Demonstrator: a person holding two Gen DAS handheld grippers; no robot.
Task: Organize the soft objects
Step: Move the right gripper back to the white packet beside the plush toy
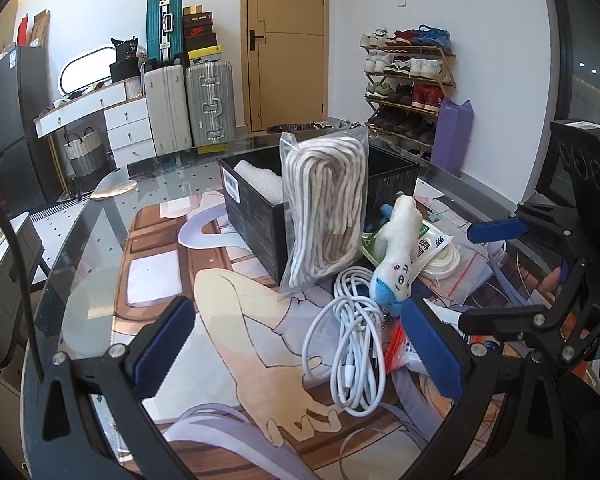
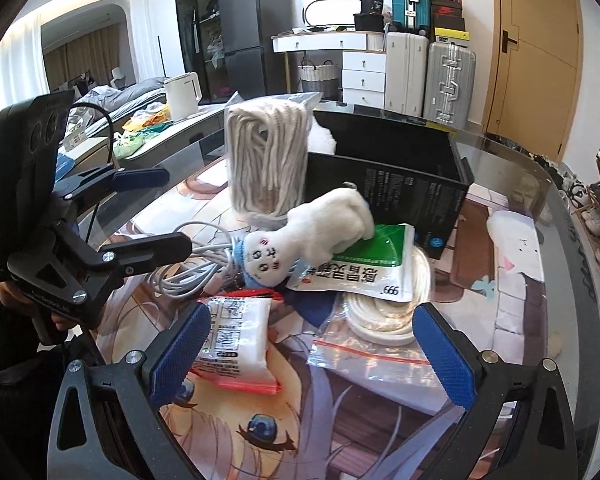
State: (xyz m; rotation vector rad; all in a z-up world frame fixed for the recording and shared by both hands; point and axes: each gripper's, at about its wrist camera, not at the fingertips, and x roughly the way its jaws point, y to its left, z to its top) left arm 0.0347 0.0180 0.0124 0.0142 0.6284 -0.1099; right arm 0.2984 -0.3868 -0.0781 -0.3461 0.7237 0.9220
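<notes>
Clutter lies on the glass counter point(image 1: 100, 216) beside an open black box point(image 2: 412, 184): a bagged bundle of cream rope point(image 1: 326, 200) leans upright against the box wall, a white plush toy point(image 2: 312, 236) rests across a green-and-white sachet point(image 2: 364, 268), a coiled white cable point(image 1: 350, 344) sits in front, and a red-edged packet point(image 2: 236, 344) and a zip bag of white cord point(image 2: 380, 328) lie nearest the right side. All of it looks light and yielding; the plastic bags are likely slippery, so the plush's body or the rope's thick middle seems the surest hold. The left hand-held gripper point(image 1: 300, 340) hovers low over the cable, jaws spread wide and empty. The right hand-held gripper point(image 2: 312, 348) also stands wide, empty, straddling the packet and zip bag from above.
</notes>
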